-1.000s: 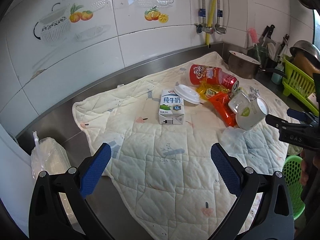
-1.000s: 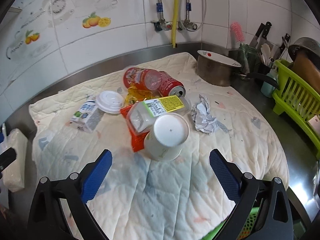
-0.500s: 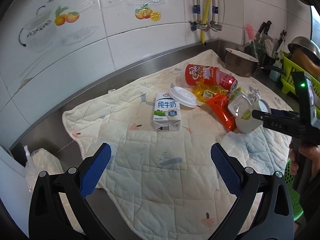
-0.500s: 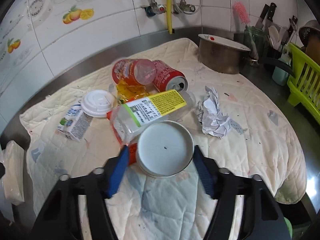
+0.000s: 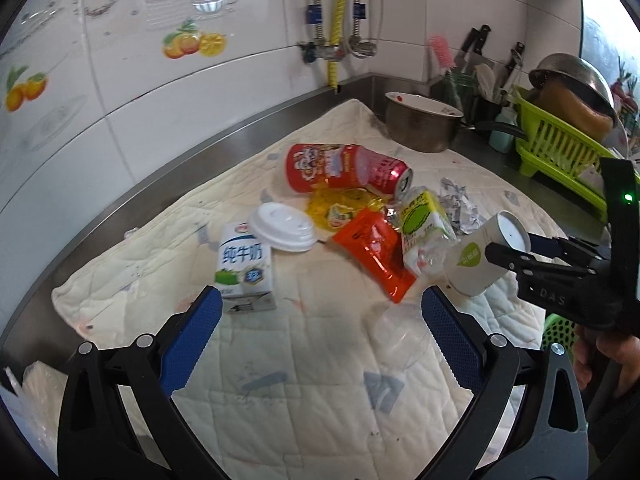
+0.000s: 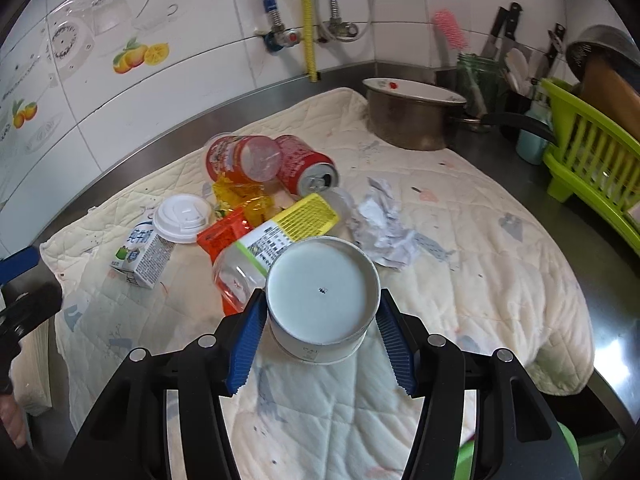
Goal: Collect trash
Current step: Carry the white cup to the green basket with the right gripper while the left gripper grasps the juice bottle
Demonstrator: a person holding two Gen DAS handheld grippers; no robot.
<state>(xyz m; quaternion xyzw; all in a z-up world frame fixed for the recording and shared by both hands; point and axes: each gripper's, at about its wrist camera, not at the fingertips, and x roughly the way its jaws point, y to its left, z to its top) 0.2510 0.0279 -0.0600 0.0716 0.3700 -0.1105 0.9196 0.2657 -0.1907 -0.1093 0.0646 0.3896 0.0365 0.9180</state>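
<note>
Trash lies on a quilted cloth point(image 5: 304, 364): a milk carton point(image 5: 245, 268), a white cup lid point(image 5: 283, 227), an orange wrapper point(image 5: 374, 254), a yellow wrapper point(image 5: 340, 206), a clear bottle with a green-yellow label point(image 6: 276, 240), a red cup point(image 5: 320, 167), a red can point(image 5: 390, 176) and crumpled paper point(image 6: 386, 228). My right gripper point(image 6: 320, 326) is shut on a white paper cup point(image 6: 322, 300), bottom facing the camera, held just above the cloth; it also shows in the left wrist view point(image 5: 486, 254). My left gripper point(image 5: 320, 344) is open and empty over the cloth's near part.
A metal pot point(image 6: 414, 118) stands at the back right. A green dish rack point(image 6: 592, 160) with bowls is at the far right. A green basket point(image 5: 558, 330) sits below the counter edge. A bagged bundle point(image 5: 24, 396) lies at the left. Tiled wall and pipes stand behind.
My right gripper moved forward and closed on the white paper cup, lifting it slightly. My left gripper shifted toward the trash pile, still open.
</note>
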